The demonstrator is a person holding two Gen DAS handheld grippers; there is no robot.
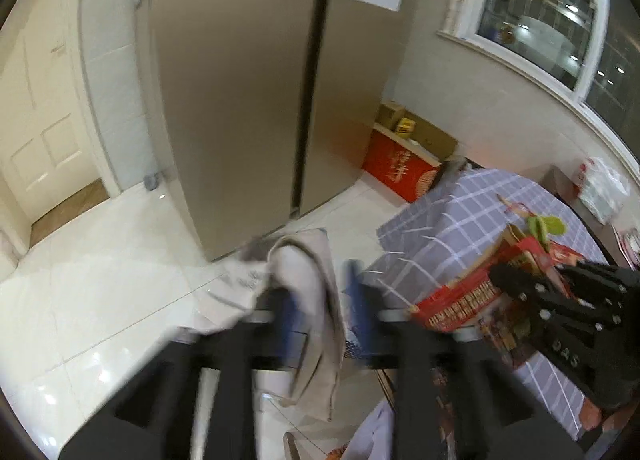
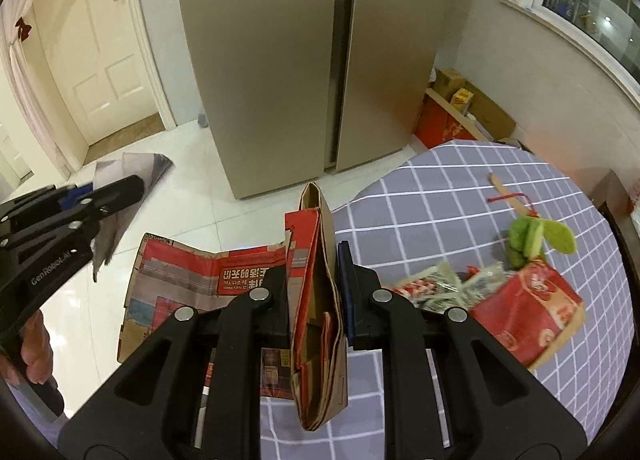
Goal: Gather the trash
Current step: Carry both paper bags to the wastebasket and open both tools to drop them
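Right gripper (image 2: 316, 280): jaws clamped on a flattened red-and-brown cardboard box (image 2: 320, 324). The folded board stands on edge between the blue pads and extends both ahead of and behind the jaws. A printed flap of the same box (image 2: 208, 276) spreads to the left, hanging over the white tiled floor (image 2: 72, 300).

Left gripper (image 1: 320, 300): jaws apart, pads not pressing on anything. A crumpled grey-white sheet of paper or plastic (image 1: 308, 300) hangs in the gap between the blue pads and drapes over the left finger. This view is motion-blurred, so whether the sheet touches a pad cannot be told. In the right wrist view, the left gripper appears at the left edge with a grey sheet at its tips, and part of a hand (image 2: 38, 344) shows on its handle.

Right of both grippers is a round counter covered by a grey checked cloth (image 2: 480, 187). On it lie a red gift box (image 2: 528, 316), crinkled wrappers (image 2: 448, 284) just beside that box, a green object (image 2: 536, 238) and a wooden stick with red cord (image 2: 508, 191).

Beyond the counter stands a gold two-door refrigerator (image 2: 280, 59). Cardboard cartons (image 2: 456, 107) sit against the wall to its right. A white panelled door (image 2: 100, 59) is to its left.
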